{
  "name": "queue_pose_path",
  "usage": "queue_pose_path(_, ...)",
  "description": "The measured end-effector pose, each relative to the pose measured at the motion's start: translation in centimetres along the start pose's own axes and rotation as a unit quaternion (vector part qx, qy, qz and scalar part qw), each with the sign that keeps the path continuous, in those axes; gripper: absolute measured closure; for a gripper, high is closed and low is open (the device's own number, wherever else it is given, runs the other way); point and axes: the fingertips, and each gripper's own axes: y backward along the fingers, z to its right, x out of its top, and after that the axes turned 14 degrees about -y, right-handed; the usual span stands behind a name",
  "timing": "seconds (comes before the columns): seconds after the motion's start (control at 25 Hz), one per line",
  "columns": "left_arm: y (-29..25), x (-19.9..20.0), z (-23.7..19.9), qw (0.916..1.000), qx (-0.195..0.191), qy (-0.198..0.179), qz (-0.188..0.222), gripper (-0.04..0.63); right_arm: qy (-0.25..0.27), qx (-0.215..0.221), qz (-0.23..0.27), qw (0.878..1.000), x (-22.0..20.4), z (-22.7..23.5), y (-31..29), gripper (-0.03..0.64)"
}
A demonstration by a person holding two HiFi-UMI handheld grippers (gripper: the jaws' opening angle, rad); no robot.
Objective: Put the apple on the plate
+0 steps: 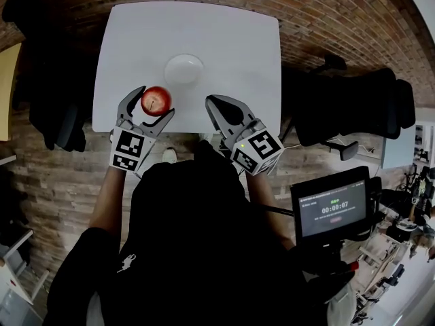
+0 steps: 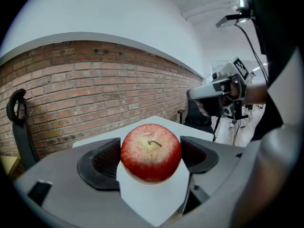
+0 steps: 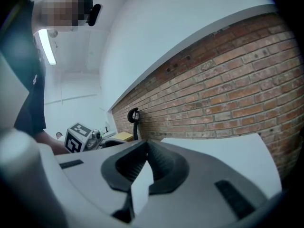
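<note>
A red apple [image 1: 156, 100] with a yellowish top sits between the jaws of my left gripper [image 1: 151, 102], which is shut on it near the front edge of the white table [image 1: 224, 39]. In the left gripper view the apple [image 2: 150, 152] fills the gap between the dark pads, stem up. A small white plate [image 1: 183, 68] lies on the table just beyond and to the right of the apple. My right gripper [image 1: 212, 102] hovers over the table's front edge, jaws shut with nothing between them; its tips [image 3: 145, 148] meet in the right gripper view.
A brick wall [image 2: 95, 89] rises beyond the table's far edge. Dark office chairs [image 1: 360, 107] stand to the right and left [image 1: 47, 80] of the table. A tablet screen [image 1: 333, 209] on a stand is at my lower right.
</note>
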Motion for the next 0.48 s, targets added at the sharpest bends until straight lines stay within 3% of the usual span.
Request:
queue_pose_path(0.2,-4.9,-0.2,-0.2,0.9992,0.003,0.037,-0.018,0.198,-0.001,0.010,-0.010,1.000,1.8,4.2,-0.6,0.614)
queue_pose_path(0.48,-6.9,-1.1,0.1,0.9984,0.008,0.039,-0.041,0.199,-0.005,0.018,-0.038,0.999,1.5,5.6,-1.9,0.614)
